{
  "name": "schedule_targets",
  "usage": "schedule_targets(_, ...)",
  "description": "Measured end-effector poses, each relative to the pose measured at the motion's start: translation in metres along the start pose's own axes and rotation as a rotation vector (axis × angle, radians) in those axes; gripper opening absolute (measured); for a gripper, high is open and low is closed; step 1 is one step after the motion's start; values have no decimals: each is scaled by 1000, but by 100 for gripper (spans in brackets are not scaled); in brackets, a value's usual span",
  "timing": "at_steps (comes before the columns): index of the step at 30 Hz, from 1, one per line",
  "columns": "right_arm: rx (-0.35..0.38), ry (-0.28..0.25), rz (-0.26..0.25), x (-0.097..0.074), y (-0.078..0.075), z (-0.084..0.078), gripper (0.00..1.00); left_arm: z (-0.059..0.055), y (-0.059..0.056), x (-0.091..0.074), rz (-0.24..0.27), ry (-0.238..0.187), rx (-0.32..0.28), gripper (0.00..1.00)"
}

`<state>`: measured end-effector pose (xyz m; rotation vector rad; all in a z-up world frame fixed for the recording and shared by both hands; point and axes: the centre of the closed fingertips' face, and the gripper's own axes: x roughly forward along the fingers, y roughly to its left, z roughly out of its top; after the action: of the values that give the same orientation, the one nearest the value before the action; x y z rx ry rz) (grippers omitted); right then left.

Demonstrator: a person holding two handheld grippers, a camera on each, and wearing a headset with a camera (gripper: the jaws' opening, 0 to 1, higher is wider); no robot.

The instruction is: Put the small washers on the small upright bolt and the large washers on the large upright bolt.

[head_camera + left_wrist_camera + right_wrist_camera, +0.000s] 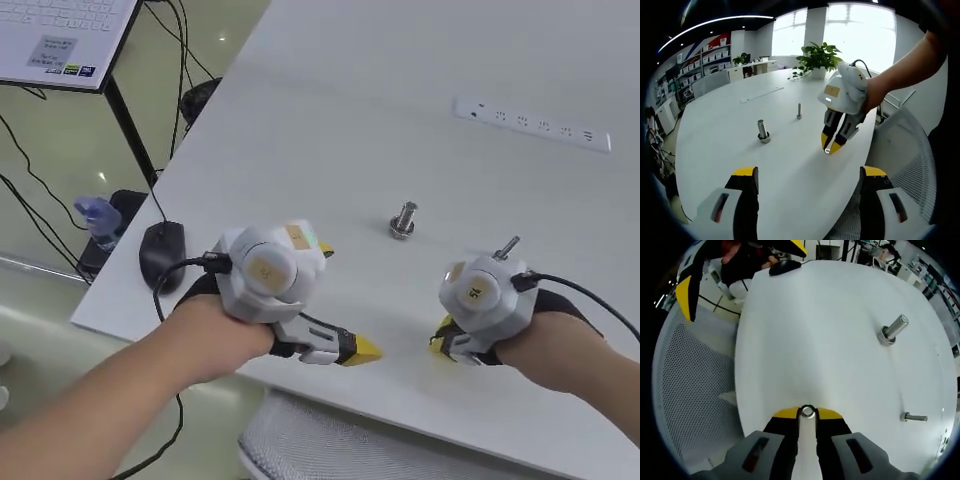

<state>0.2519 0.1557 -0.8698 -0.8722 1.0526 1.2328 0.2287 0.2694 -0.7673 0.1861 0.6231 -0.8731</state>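
Steel washer [807, 412], small-looking, sits pinched in the right gripper's [831, 145] jaws, bottom centre of the right gripper view, on no bolt yet. Small bolt [912, 417], lower right, looks bare; large bolt [892, 330], upper right, carries a ring at its base. Left gripper's [809, 175] jaws are spread, empty. White desk [300, 120], bright office, potted plant [819, 57].

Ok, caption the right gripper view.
Right gripper holds small silver washer over white table; large steel bolt and small steel bolt beyond.
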Motion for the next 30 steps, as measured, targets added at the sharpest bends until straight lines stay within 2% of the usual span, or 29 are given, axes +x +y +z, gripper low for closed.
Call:
schedule_targets(8,57,11,-40,-20,-26,-23,12,2,-1,3,0,6,8,82)
schedule_targets(14,112,10,-94,-41,-62,-45,12,5,-2,7,-2,5,11,82)
schedule_targets(19,136,11,-134,-60,-93,-55,12,5,0,9,1,13,8,82)
schedule_targets(23,142,13,-153,-74,-113,-54,12,6,0,10,3,14,8,82)
schedule_targets(30,133,3,-171,-90,-130,-37,12,8,0,11,5,15,4,82)
